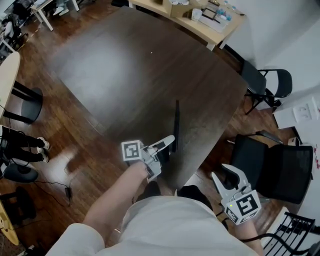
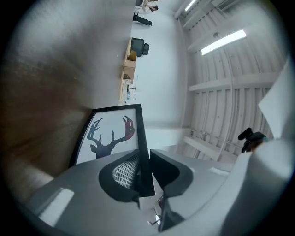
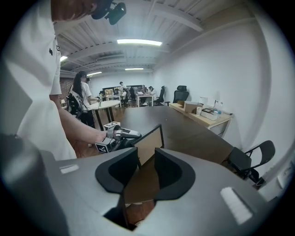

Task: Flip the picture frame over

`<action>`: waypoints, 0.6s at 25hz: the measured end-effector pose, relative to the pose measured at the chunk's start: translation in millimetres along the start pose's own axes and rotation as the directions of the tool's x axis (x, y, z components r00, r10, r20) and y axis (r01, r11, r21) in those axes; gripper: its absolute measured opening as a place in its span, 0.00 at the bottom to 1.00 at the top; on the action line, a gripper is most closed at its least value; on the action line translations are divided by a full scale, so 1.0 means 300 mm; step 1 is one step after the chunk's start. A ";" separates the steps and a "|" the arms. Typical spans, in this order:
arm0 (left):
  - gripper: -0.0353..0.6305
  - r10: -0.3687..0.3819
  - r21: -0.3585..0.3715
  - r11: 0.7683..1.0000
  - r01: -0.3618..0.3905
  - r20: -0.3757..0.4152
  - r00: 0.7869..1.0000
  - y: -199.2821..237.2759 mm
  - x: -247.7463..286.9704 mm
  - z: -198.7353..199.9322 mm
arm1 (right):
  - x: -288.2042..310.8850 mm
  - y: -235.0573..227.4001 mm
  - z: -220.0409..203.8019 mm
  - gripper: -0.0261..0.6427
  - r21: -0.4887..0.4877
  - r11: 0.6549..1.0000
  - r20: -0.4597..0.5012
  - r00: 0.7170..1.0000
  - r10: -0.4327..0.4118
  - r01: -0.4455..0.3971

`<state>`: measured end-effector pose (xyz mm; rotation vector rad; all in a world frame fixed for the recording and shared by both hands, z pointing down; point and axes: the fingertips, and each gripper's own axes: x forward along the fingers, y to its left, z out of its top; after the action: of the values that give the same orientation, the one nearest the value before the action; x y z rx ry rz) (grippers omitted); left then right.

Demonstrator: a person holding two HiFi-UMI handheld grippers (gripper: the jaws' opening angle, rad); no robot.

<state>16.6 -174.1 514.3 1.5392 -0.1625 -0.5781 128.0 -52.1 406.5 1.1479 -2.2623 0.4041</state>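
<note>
A large dark brown wooden table (image 1: 125,65) is filling most of the head view. Beyond its far corner, a pale wooden side table (image 1: 202,27) is carrying a cardboard box (image 1: 178,8) whose contents are too small to make out. Near the big table's close edge, a thin black rectangular picture frame (image 1: 176,125) is being held upright on edge. It is enclosing a white print of a black antlered deer head, and from above it is showing only as a dark line. The left gripper (image 1: 169,145) is clamping its jaws on the frame's black border. The right gripper (image 1: 229,175) is hanging beside the table's edge, jaws apart and empty.
</note>
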 end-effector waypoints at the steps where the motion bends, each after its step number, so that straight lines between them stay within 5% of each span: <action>1: 0.16 0.001 0.008 1.000 0.000 -0.009 1.000 0.000 -0.013 0.008 | 0.007 0.008 0.001 0.22 -0.001 1.000 -0.004 1.000 0.001 -0.001; 15: 0.18 0.116 0.074 0.991 -0.111 -0.067 0.991 0.109 -0.152 0.084 | 0.029 0.044 -0.006 0.22 0.010 1.000 -0.030 1.000 -0.006 0.007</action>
<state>-25.7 -178.5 558.8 1.6046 -0.2165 -0.4308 113.9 -48.9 413.1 1.1463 -2.2325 0.4275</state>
